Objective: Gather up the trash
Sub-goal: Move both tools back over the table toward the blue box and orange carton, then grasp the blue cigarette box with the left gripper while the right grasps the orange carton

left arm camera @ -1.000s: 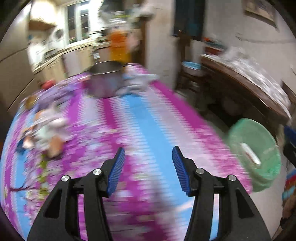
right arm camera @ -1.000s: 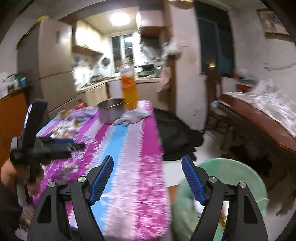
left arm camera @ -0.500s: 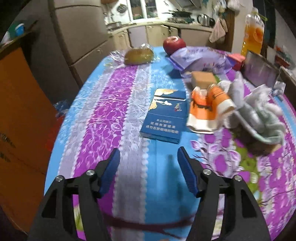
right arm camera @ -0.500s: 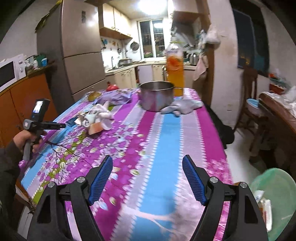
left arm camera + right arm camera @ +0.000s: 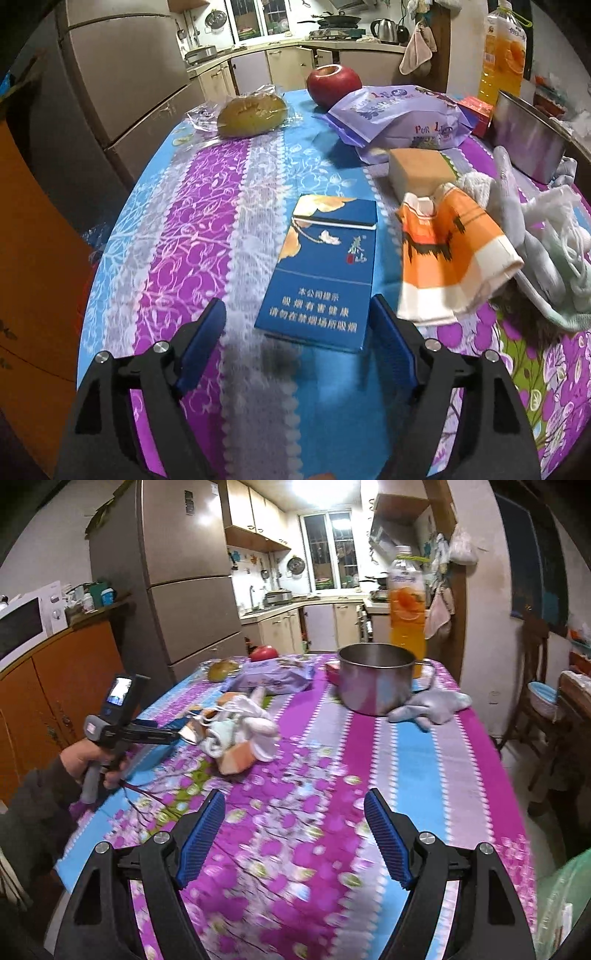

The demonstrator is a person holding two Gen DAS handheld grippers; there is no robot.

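A blue cigarette pack point(image 5: 321, 273) lies flat on the purple and blue tablecloth point(image 5: 192, 229), just ahead of my open, empty left gripper point(image 5: 299, 343). To its right sit an orange and white paper cup point(image 5: 450, 258) on its side, a tan block point(image 5: 421, 170) and crumpled white and pale green wrappers point(image 5: 554, 251). My right gripper point(image 5: 295, 834) is open and empty above the near side of the table, apart from the trash heap point(image 5: 240, 734). The left gripper point(image 5: 155, 734) also shows there, next to that heap.
At the far end are a red apple point(image 5: 334, 83), a wrapped bun point(image 5: 253, 112), a purple snack bag point(image 5: 402, 114), a steel pot point(image 5: 376, 683) and an orange drink bottle point(image 5: 406, 605). A grey rag point(image 5: 428, 705) lies beside the pot. A green bin point(image 5: 565, 897) stands at the table's right.
My left gripper has swung from the table's right side to its left end and closed in on the blue pack. My right gripper has turned from the green bin toward the table.
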